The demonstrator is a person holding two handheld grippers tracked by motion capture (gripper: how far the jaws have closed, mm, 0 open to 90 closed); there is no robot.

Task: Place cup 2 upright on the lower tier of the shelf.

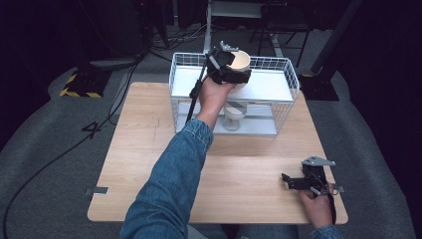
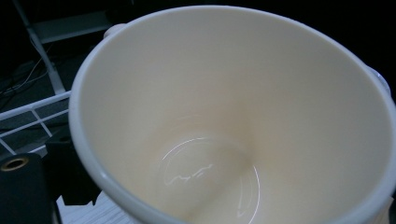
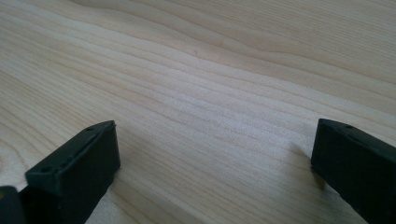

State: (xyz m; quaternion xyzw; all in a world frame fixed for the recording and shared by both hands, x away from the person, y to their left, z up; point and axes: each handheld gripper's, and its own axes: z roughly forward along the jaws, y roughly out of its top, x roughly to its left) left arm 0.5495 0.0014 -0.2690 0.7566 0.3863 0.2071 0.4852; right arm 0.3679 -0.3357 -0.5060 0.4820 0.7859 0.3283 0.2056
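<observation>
The left hand-held gripper (image 1: pixel 226 67) holds a cream ceramic mug (image 1: pixel 240 61) above the top shelf of the white wire rack (image 1: pixel 286 64), which stands at the far edge of the counter (image 1: pixel 149 149). In the left gripper view the mug (image 2: pixel 233 116) is tilted, its empty inside open to the camera, and the jaws look clamped on its wall near the rim, though the contact itself is hidden. A second pale cup (image 1: pixel 234 117) sits on the lower shelf, directly under the held one.

The right hand-held gripper (image 1: pixel 298 181) rests on the counter at the near right corner, well apart from the rack, its jaws spread wide with nothing but bare wood between them.

The main risk, as I judge it, is the tilt: a pinch on a smooth glazed wall could let the heavy mug pivot or slip. Lowered carelessly, the mug could also strike the rack's wire rim and be knocked loose.
</observation>
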